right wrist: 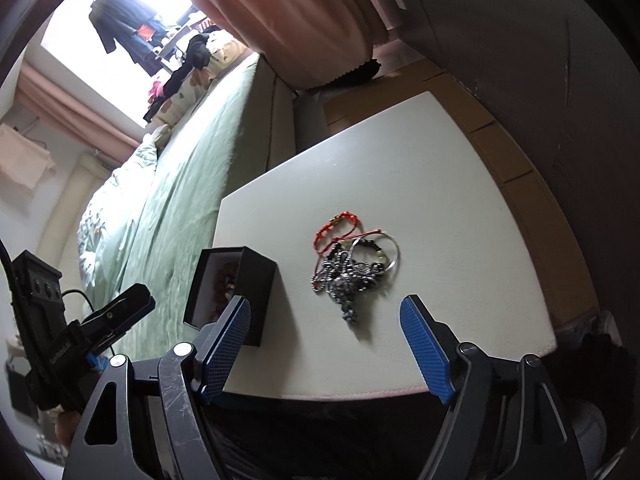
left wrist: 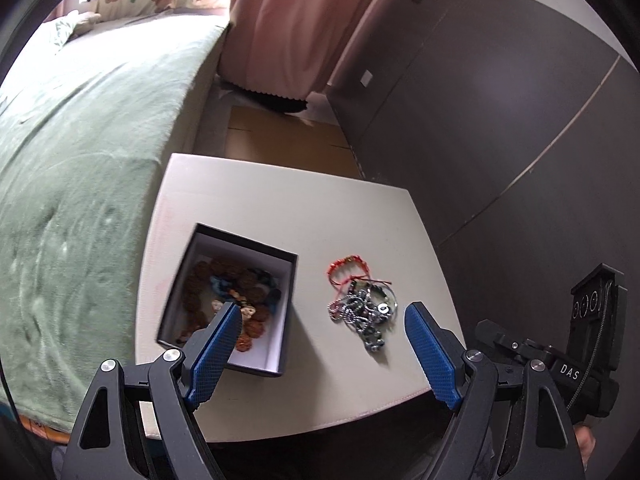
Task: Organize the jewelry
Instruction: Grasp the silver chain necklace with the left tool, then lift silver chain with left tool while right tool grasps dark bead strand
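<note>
Both grippers spread wide, nothing held. Left gripper (left wrist: 324, 332) hangs over the near edge of the white table (left wrist: 304, 216), its left pad (left wrist: 214, 356) overlapping the near end of the black box (left wrist: 290, 304) in view; whether it touches, can't tell. Right gripper (right wrist: 326, 334) also sits at the near edge, fingers apart on either side of the jewelry pile (right wrist: 352, 268) – not touching it.

Black box has a white lining, lid off, and sits toward the table's left edge, close to the near-left corner. Inside: brown bead bracelets (left wrist: 244, 280) plus something blue mixed in, details blurred.

Jewelry pile lies loose on the table to the right of the box, well apart from it, roughly mid-table and closer to the near edge. Contents: red cord bracelet (left wrist: 344, 266) at the far side, silver ring hoop (right wrist: 380, 250) on the right, and a tangle of dark metallic chain (left wrist: 360, 312) trailing toward the near edge – strands overlap, can't separate individual pieces.

Green bed cover (left wrist: 80, 152) runs along the table's left edge; pink curtain (left wrist: 288, 28) beyond the far edge; dark cabinet (left wrist: 500, 128) on the right
</note>
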The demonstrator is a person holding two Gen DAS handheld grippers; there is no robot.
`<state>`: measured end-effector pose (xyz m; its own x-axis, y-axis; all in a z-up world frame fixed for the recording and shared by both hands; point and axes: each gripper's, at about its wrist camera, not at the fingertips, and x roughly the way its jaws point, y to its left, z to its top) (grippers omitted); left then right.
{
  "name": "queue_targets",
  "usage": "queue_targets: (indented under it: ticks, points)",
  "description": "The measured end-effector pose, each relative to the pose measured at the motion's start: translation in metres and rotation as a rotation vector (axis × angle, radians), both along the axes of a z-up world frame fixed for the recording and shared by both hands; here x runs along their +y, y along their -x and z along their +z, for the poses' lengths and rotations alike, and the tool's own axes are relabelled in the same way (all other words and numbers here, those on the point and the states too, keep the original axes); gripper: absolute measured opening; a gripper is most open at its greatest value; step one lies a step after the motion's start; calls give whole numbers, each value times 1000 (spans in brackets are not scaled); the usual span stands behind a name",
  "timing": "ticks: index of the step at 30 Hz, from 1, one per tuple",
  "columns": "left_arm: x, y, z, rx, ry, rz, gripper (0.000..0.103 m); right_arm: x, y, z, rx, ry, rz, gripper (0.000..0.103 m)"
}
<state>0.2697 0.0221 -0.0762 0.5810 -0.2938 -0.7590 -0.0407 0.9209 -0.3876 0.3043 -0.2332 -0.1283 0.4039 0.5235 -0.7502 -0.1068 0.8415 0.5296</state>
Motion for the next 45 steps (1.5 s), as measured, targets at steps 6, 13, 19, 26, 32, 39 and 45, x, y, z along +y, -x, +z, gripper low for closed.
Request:
queue_targets:
  ticks: [6,13,19,26,32,39,45]
  points:
    - [-30,-11,-5,20,-18,-46,76,-28,4,-6,-4,-3,-41,78]
    - [-70,-28,-22,80,-50,-102,65,-55,5,-14,1,-15,-71,78]
    - [-97,-42,-40,134,-97,-144,58,-73,6,-22,4,-23,-86,78]
    - [-117,-58,-61,185,-150,-171,53,-91,3,-34,22,-39,-107,78]
    - [-130,-70,-80,224,-188,-189,51,-106,2,-40,36,-46,-132,78]
    - [-137,-79,-102,259,-231,-181,44,-117,2,-46,50,-46,-149,78]
    - [-129,-80,-104,245,-206,-158,14,-116,-2,-52,65,-42,-150,78]
